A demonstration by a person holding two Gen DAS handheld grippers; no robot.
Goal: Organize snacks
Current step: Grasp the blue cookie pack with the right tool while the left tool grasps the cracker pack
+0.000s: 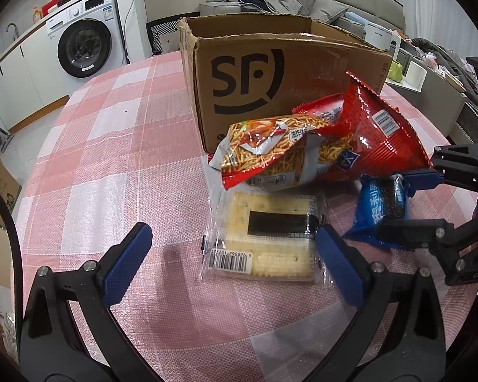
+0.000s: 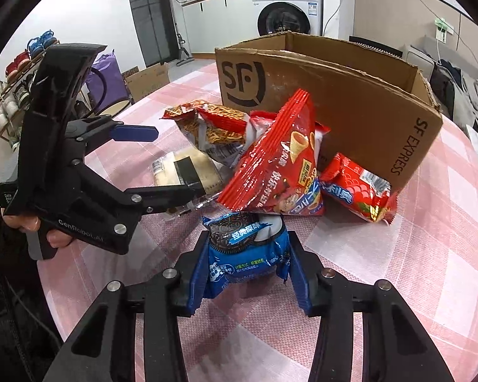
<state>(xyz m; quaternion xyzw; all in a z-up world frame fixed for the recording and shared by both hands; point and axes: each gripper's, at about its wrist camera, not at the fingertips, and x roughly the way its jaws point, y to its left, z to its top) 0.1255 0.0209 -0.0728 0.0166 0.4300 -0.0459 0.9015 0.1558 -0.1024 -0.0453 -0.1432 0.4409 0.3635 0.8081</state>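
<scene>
In the right wrist view, going left to right, a shoe rack stands at about nine o'clock off the table, with a purple bag just beside it. In front of these a person's hand holds the left gripper, whose jaws stand wide apart with nothing pressed between them; its lower finger lies over the near edge of the clear cracker pack. In the left wrist view that pack lies flat on the pink checked tablecloth, between the blue pads but nearer the right one, which sits just beside its edge.

At six o'clock the right gripper is clenched on the blue Oreo pack, both pads pressing its sides. The pack rests low on the cloth, its far end touching the red cone-snack bag at twelve o'clock from it.

That red bag leans tilted against the SF cardboard box and overlaps the noodle-snack bag at its ten o'clock. A smaller red pack lies at two o'clock from the Oreo pack, against the box's near corner. The box stands open behind the heap, closing it in on the far side. A washing machine sits at twelve o'clock beyond the table, and a grey sofa at two o'clock.
</scene>
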